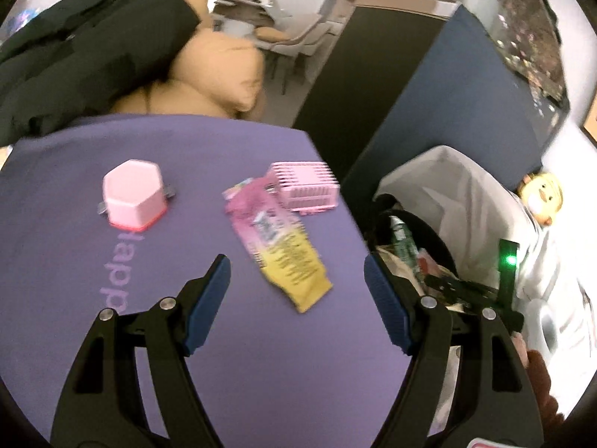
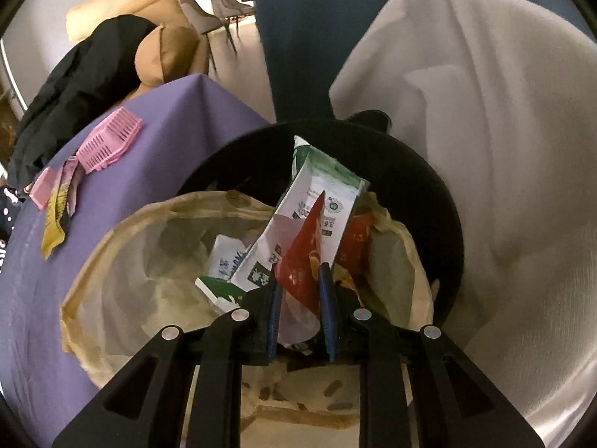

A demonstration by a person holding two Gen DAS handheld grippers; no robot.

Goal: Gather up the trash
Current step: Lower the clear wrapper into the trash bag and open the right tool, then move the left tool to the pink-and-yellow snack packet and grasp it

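While fingers (image 2: 274, 310) flank it, red wrapper (image 2: 304, 257) overhangs bin (image 2: 429, 186) — upright.

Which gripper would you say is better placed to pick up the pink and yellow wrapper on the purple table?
Left. The left gripper hangs open right before the pink and yellow wrapper; the right gripper is over the bin, red packet between its jaws.

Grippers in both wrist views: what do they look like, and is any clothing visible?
The left gripper and right gripper match: black angular linkage arms with silver round pivot pins and ribbed blue finger pads. A fuzzy maroon sleeve shows at the left view's right edge.
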